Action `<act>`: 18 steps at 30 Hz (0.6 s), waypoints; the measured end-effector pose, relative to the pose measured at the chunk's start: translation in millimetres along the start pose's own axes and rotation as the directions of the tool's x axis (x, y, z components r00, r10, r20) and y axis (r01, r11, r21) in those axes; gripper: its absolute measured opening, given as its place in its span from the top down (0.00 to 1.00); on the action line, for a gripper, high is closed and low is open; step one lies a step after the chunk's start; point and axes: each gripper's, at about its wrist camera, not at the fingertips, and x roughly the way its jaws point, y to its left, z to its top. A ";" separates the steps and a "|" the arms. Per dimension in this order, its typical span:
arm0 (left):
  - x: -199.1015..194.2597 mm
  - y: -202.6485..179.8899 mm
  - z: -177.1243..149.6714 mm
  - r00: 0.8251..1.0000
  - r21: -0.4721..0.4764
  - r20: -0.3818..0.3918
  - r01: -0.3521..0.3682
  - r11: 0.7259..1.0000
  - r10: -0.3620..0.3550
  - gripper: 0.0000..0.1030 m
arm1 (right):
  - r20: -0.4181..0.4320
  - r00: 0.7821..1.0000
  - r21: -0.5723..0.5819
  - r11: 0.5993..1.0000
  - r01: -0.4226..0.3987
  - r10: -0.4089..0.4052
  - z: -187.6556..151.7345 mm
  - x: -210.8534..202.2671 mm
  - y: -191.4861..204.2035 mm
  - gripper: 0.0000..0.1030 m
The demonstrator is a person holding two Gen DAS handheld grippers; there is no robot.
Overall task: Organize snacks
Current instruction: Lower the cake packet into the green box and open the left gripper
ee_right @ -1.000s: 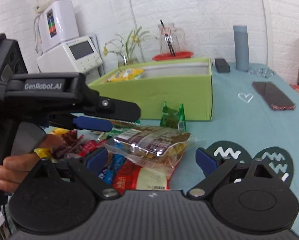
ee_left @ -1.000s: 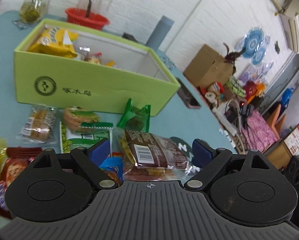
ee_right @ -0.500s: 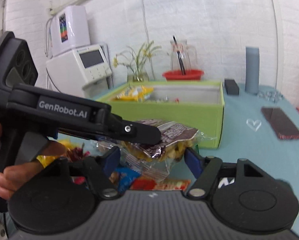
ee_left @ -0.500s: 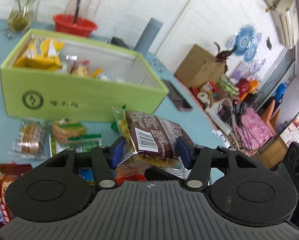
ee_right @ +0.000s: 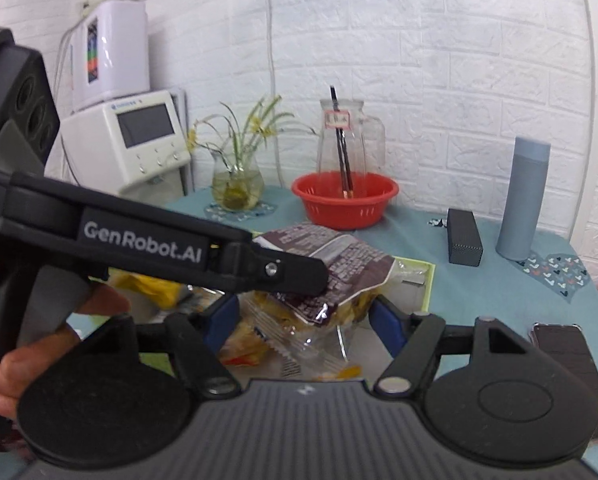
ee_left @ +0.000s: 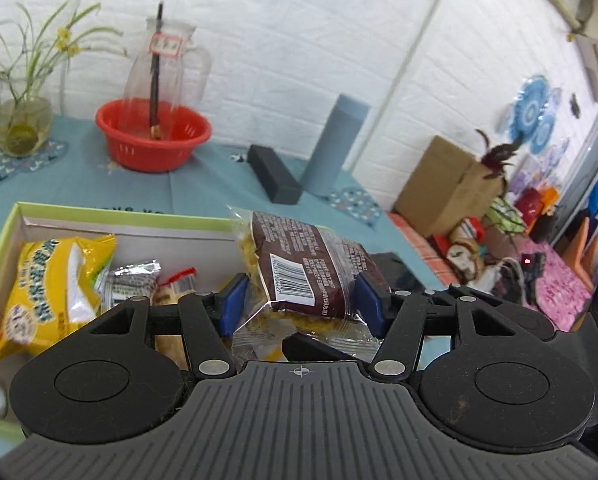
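Observation:
My left gripper (ee_left: 299, 306) is shut on a brown-labelled clear snack packet (ee_left: 303, 268) and holds it above the open green box (ee_left: 3, 236). The box holds a yellow bag (ee_left: 47, 280) and a silver packet (ee_left: 133, 280). In the right wrist view the same packet (ee_right: 339, 264) hangs in the left gripper's fingers (ee_right: 283, 276) over the box (ee_right: 429, 280). My right gripper (ee_right: 303, 320) is open, with the packet between its blue pads (ee_right: 383, 320); whether they touch it I cannot tell.
At the back of the teal table (ee_left: 79, 180) stand a red basket with a glass jug (ee_left: 153, 140), a flower vase (ee_left: 21, 120), a black case (ee_left: 273, 174) and a grey-blue bottle (ee_left: 333, 144). A phone (ee_right: 567, 354) lies right of the box.
The left gripper closed on the brown packet, lifted it off the pile and carried it over the green box. The right gripper rose and moved forward with it.

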 end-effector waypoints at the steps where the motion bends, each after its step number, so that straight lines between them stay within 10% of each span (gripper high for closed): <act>1: 10.8 5.9 0.6 1.000 -0.010 -0.014 -0.010 1.000 0.010 0.60 | -0.014 1.000 0.006 1.000 -0.003 0.003 -2.2 11.5 -4.8 0.30; 8: 33.4 6.4 -7.9 0.999 0.018 -0.045 -0.024 1.000 0.024 0.44 | -0.024 0.999 -0.089 0.996 0.019 -0.022 -3.9 20.9 -2.2 0.13; 18: -38.9 -27.0 -16.1 0.996 0.099 0.076 -0.052 0.994 0.045 0.33 | 0.061 0.997 -0.082 0.995 0.049 -0.044 10.8 -29.0 2.1 0.09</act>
